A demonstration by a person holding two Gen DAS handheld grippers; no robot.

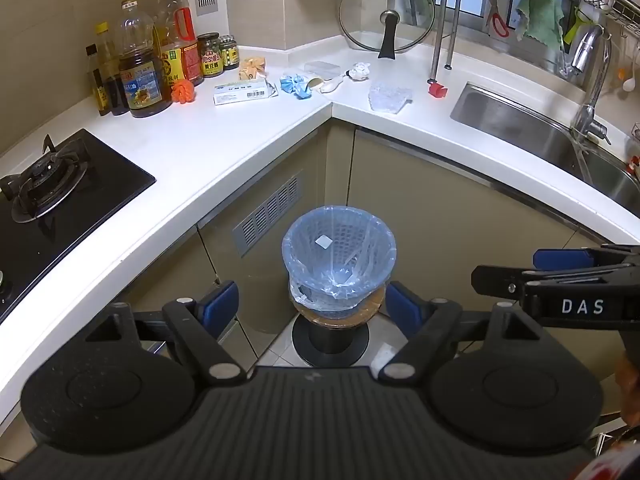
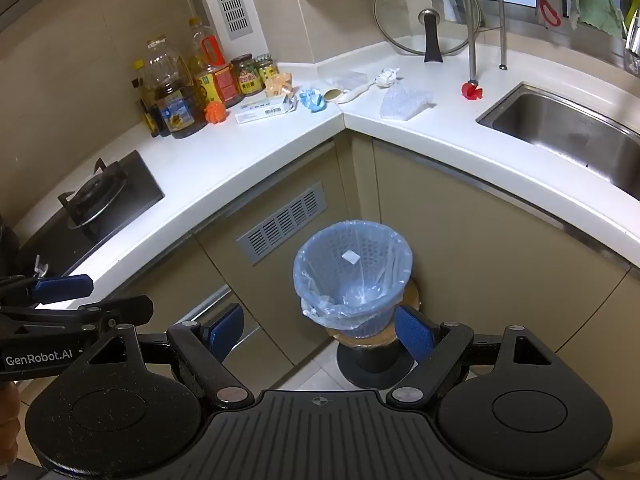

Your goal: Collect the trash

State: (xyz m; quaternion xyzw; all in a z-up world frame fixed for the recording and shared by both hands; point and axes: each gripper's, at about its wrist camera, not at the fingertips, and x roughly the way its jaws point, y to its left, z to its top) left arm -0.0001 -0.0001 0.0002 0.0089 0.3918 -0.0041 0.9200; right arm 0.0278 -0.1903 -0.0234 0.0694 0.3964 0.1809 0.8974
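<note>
A bin lined with a blue bag (image 1: 339, 252) (image 2: 352, 268) stands on a low stool in the cabinet corner, below both grippers. Trash lies on the white counter's far corner: a white carton (image 1: 244, 93) (image 2: 264, 110), a crumpled blue glove (image 1: 296, 84) (image 2: 313, 98), an orange scrap (image 1: 184, 92) (image 2: 216, 112), a tan wrapper (image 1: 252, 68) (image 2: 279, 85), clear bubble wrap (image 1: 389, 97) (image 2: 404, 100), white crumpled paper (image 1: 360, 71) (image 2: 387, 77), a white spoon (image 1: 332, 84) (image 2: 352, 94). My left gripper (image 1: 310, 308) is open and empty. My right gripper (image 2: 320, 330) is open and empty.
Oil and sauce bottles (image 1: 138, 72) (image 2: 172, 88) stand at the counter's back left. A gas hob (image 1: 48, 184) (image 2: 96, 200) is at left, a steel sink (image 1: 552, 136) (image 2: 572, 128) at right. A glass lid (image 1: 386, 12) (image 2: 426, 16) leans in the corner. A red clip (image 1: 437, 90) (image 2: 471, 90) lies by the rack.
</note>
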